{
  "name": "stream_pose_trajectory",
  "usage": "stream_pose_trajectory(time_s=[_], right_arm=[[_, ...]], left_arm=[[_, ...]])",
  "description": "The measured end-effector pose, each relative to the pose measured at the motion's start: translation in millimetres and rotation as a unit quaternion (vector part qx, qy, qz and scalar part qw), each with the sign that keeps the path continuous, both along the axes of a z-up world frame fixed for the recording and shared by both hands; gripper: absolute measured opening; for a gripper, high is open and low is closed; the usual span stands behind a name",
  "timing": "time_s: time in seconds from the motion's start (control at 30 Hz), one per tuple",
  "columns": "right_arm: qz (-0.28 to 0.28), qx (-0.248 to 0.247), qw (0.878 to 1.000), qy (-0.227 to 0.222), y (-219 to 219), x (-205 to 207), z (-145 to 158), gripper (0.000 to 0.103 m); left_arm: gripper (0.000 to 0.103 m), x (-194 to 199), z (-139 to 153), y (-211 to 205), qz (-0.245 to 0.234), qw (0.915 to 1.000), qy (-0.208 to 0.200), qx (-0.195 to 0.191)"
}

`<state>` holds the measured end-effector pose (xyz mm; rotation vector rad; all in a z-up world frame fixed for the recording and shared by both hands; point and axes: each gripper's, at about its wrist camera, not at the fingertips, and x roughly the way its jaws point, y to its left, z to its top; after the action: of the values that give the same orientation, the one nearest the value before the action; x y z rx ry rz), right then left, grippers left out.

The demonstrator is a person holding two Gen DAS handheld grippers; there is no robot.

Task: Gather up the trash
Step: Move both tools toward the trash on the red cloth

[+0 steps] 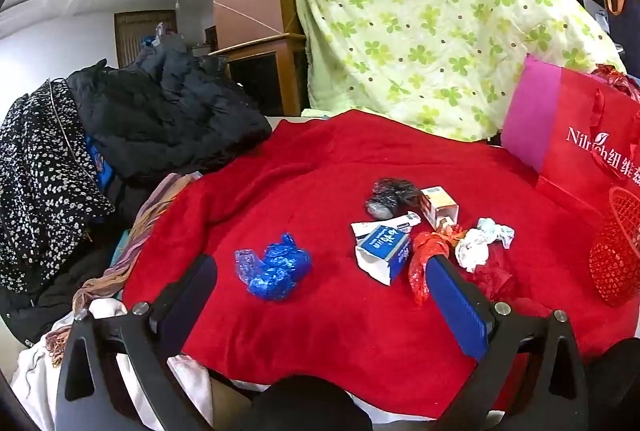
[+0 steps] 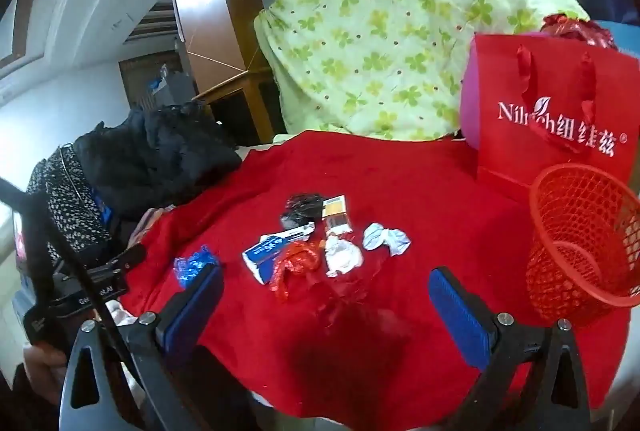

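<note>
Both the left gripper (image 1: pixel 320 271) and right gripper (image 2: pixel 326 281) hover spread wide, holding nothing. Crumpled trash (image 2: pixel 308 239) sits mid red blanket (image 2: pixel 400 191); the red mesh basket (image 2: pixel 580 231) stands at its right edge.

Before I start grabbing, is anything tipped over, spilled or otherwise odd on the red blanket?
The red mesh plastic basket leans tilted against the red paper gift bag, its mouth angled toward the camera. Nothing looks spilled.
</note>
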<state>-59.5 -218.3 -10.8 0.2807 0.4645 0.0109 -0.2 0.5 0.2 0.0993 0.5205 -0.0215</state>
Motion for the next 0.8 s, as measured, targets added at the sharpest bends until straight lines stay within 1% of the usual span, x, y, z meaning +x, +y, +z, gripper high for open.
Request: stream_pose_trajectory(time_s=[0.3, 0.43, 0.47, 0.8], right_arm=[[-0.010, -0.005, 1.000, 0.021, 6, -1, 6, 0.103], [-0.026, -0.020, 0.999, 0.034, 10, 2, 5, 0.103], [-0.026, -0.022, 0.999, 0.037, 10, 3, 4, 0.103], [-0.018, -0.025, 0.998, 0.050, 18, 9, 2, 0.103]], left_arm=[[0.103, -7, -1, 2, -0.005, 1.0000, 0.001, 0.004], [0.103, -7, 0, -3, -0.003, 1.0000, 0.000, 0.007], [0.103, -6, -3, -5, -0.003, 1.0000, -0.001, 0.001], [0.103, -3, -9, 2, -0.002, 0.9999, 0.015, -0.003]])
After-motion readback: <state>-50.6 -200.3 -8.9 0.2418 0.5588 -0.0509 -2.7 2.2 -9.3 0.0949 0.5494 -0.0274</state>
